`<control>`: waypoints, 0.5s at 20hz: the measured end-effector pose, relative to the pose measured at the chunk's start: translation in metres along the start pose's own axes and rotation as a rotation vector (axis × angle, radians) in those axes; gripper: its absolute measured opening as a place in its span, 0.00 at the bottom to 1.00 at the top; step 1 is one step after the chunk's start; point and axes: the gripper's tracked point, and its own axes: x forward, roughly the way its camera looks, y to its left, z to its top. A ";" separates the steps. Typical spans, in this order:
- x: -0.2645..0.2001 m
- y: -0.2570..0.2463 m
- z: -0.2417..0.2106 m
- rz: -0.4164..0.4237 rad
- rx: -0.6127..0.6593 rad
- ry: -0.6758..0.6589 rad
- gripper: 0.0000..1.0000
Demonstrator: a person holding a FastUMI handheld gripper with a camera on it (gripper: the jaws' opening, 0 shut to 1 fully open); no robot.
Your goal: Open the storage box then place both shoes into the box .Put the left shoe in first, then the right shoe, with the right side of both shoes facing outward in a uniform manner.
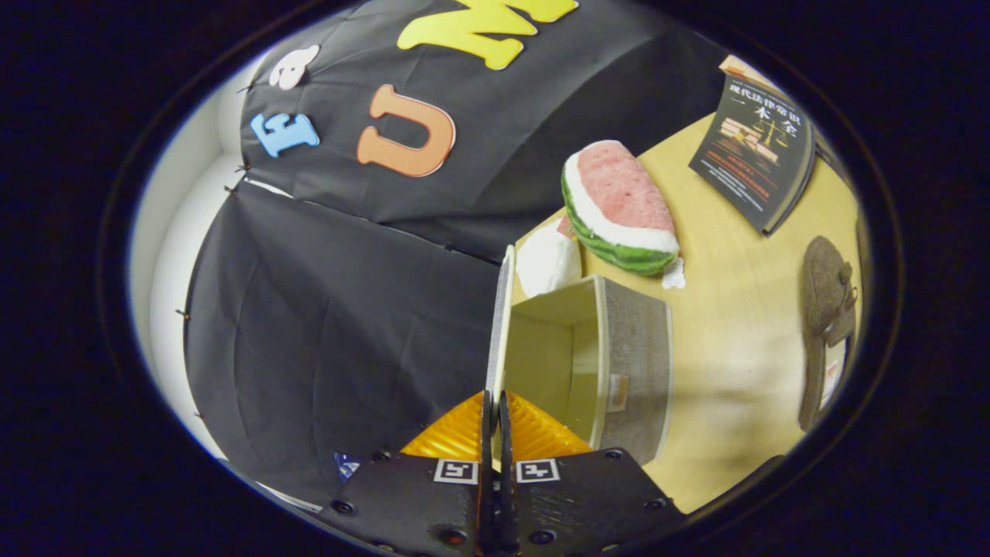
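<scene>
The grey fabric storage box (634, 363) stands open on the wooden table, its pale inside empty. Its lid (501, 309) is raised and seen edge-on, running straight out from my fingers. My gripper (495, 406) is shut on the near edge of that lid, one finger pressing on each side. A brown shoe (826, 325) lies on the table beyond the box, well apart from it and from my fingers.
A plush watermelon slice (619, 205) and a white soft object (547, 263) lie just behind the box. A dark book (754, 162) lies farther off on the table (735, 348). The booth's black cloth wall hangs on the lid's other side.
</scene>
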 end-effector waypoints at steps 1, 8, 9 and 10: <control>0.003 0.011 -0.001 0.014 -0.004 0.002 0.04; 0.047 0.088 -0.018 0.070 -0.051 0.031 0.04; 0.054 0.096 -0.024 0.072 -0.059 0.040 0.04; 0.065 0.105 -0.030 0.071 -0.073 0.052 0.04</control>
